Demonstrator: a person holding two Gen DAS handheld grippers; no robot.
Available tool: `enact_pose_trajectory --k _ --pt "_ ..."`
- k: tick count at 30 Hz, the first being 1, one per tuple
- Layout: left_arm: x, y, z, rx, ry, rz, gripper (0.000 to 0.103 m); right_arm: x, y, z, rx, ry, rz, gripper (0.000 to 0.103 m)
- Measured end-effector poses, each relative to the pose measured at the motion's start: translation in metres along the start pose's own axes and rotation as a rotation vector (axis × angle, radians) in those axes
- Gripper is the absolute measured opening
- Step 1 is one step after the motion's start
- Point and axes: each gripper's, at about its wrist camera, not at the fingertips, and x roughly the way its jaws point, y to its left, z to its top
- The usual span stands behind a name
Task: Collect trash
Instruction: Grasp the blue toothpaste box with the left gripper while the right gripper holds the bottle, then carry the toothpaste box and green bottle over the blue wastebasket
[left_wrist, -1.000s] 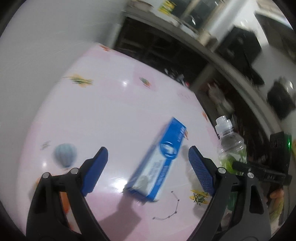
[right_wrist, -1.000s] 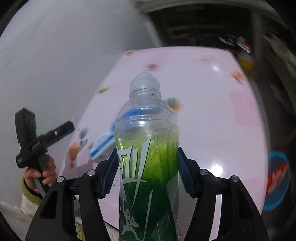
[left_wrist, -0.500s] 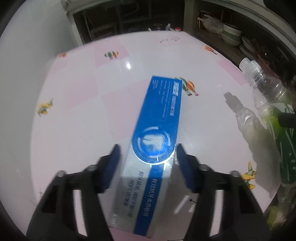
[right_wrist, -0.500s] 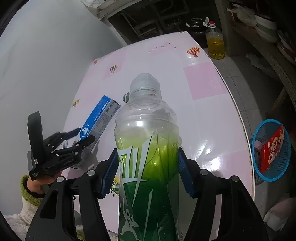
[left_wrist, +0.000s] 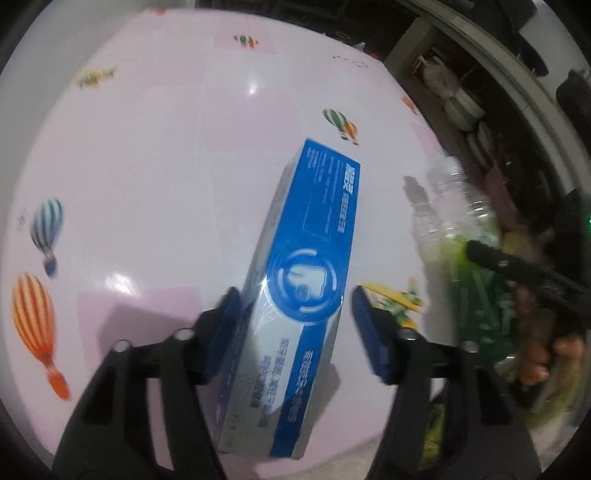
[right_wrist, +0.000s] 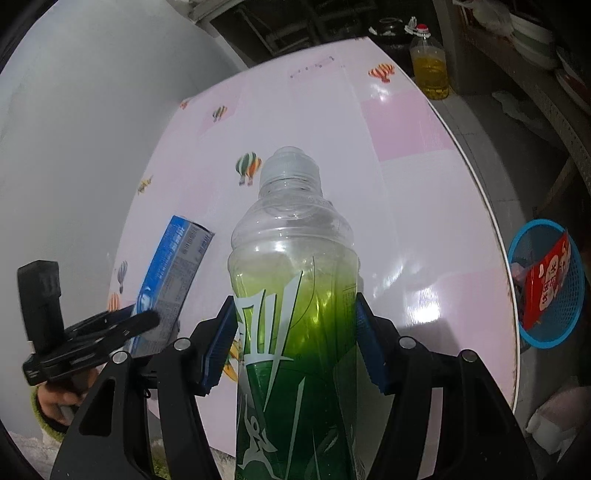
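A long blue and silver carton (left_wrist: 306, 280) lies lengthwise between the jaws of my left gripper (left_wrist: 293, 301) over the pink table (left_wrist: 147, 166). The jaws are opening: the left pad (left_wrist: 225, 317) is against the carton and a gap shows at the right pad (left_wrist: 365, 325). The right wrist view shows the same carton (right_wrist: 177, 266) and left gripper (right_wrist: 136, 321) at the lower left. My right gripper (right_wrist: 295, 325) is shut on a clear bottle with a green label (right_wrist: 295, 280), held upright above the table's near edge. That bottle (left_wrist: 454, 221) appears blurred at the right of the left wrist view.
A blue mesh basket (right_wrist: 554, 314) with a red packet (right_wrist: 550, 280) in it stands on the floor to the right of the table. A jug of yellow oil (right_wrist: 430, 70) stands beyond the far edge. Shelves with dishes line the right. A grey wall runs along the left.
My left gripper came down over the carton, closed in on it, and now stands a little wider. The right gripper sank slightly with the bottle still in it.
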Motion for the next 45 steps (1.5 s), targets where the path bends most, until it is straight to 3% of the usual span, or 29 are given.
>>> enact_pose_trajectory --k 5,11,15,27,45 --pt "-0.001 -0.009 0.006 0.058 -0.034 0.081 0.070 0.004 -0.002 0.000 0.011 0.011 0.002 0.061" --pt "0.008 -0.030 0.017 0.210 -0.015 0.121 0.070 0.006 0.002 0.007 -0.007 0.040 -0.018 0.064" --pt "0.015 -0.035 0.023 0.254 0.002 0.133 0.070 0.006 0.002 0.015 -0.007 0.055 -0.005 0.067" --pt "0.027 -0.037 0.019 0.260 0.007 0.181 0.046 0.019 0.002 0.014 -0.016 0.096 0.017 0.067" --pt "0.004 -0.039 0.010 0.257 -0.097 0.216 0.044 0.019 -0.003 0.008 0.004 0.079 0.060 0.063"
